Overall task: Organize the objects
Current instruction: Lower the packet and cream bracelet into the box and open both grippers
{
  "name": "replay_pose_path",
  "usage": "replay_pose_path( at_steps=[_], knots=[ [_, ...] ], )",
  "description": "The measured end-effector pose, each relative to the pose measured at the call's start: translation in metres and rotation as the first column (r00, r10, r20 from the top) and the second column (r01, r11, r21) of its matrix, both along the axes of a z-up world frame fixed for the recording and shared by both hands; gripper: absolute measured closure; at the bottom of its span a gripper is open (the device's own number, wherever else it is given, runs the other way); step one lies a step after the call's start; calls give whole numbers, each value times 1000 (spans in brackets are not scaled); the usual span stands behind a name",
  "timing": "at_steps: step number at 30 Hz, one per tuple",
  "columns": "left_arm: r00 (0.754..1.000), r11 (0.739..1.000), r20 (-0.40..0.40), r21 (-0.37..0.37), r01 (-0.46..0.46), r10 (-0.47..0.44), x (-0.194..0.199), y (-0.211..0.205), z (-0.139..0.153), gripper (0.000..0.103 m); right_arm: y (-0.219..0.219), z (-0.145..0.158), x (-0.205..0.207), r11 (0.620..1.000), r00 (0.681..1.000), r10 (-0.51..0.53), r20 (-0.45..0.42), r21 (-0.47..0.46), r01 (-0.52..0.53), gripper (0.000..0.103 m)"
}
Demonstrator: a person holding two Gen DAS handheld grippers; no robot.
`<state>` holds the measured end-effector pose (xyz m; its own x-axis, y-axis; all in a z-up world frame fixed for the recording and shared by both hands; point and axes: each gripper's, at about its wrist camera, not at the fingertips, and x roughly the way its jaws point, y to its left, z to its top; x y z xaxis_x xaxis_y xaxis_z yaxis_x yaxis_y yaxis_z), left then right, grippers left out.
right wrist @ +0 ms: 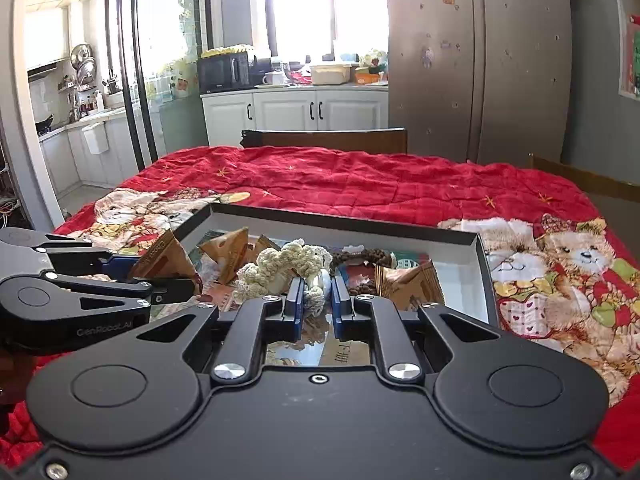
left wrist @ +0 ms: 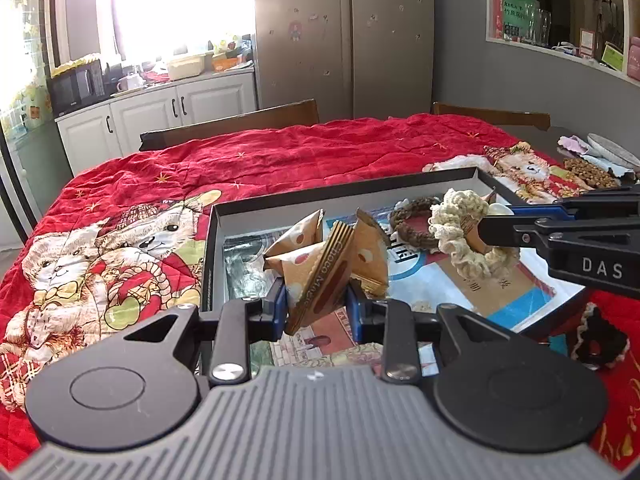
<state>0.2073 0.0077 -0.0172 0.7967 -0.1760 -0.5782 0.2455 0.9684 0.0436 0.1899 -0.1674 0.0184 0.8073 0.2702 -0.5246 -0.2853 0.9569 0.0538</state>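
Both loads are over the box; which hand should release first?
Probably right: the right gripper holds the cream scrunchie over the box, near the brown scrunchie.

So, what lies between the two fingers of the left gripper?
A triangular snack packet, orange-brown, is clamped between the left gripper fingers, over the tray. The left wrist view shows it.

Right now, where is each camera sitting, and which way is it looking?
Left wrist view: sits on the left gripper, looking along its jaws over the box; they hold a snack packet, and the right gripper shows on the right side.
Right wrist view: sits on the right gripper, looking the same way; its jaws hold a cream scrunchie, and the left gripper shows on the left.
Both share the box, red blanket, packet and scrunchie.
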Motion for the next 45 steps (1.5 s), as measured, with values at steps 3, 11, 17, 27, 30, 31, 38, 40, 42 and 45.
replay_pose_path(
  at_steps=[3, 11, 17, 27, 30, 31, 38, 40, 42, 45],
  knots=[
    [1000, 1000, -9, 4, -6, 6, 4, -1, -5, 69, -2, -6, 5, 1000, 1000, -9, -10, 7, 9, 90],
    [1000, 1000, -25, 22, -18, 18, 11, -2, -14, 69, -8, -19, 15, 999, 999, -41, -32, 17, 41, 90],
    [999, 999, -42, 34, -20, 21, 15, -4, -21, 69, -7, -26, 22, 999, 998, -46, -53, 19, 47, 90],
    [998, 998, -54, 48, -34, 37, 20, -2, -28, 69, 1, -37, 26, 999, 996, -36, -77, -4, 36, 89],
    [998, 998, -54, 48, -36, 38, 20, -1, -28, 69, 2, -39, 27, 999, 996, -38, -83, -8, 37, 89],
    [998, 998, -54, 48, -36, 38, 21, -1, -28, 69, 2, -39, 28, 999, 996, -39, -85, -9, 38, 89],
    [998, 998, -54, 48, -35, 38, 21, -1, -28, 69, 2, -44, 31, 999, 994, -43, -102, -15, 41, 89],
    [998, 998, -54, 49, -35, 37, 21, -1, -28, 69, 2, -45, 32, 999, 994, -43, -104, -16, 42, 89],
    [998, 998, -54, 49, -35, 38, 21, -1, -28, 68, 2, -46, 32, 999, 993, -44, -106, -18, 42, 89],
    [998, 998, -54, 49, -36, 38, 21, -1, -29, 68, 2, -46, 32, 999, 993, -45, -108, -20, 43, 89]
  ],
)
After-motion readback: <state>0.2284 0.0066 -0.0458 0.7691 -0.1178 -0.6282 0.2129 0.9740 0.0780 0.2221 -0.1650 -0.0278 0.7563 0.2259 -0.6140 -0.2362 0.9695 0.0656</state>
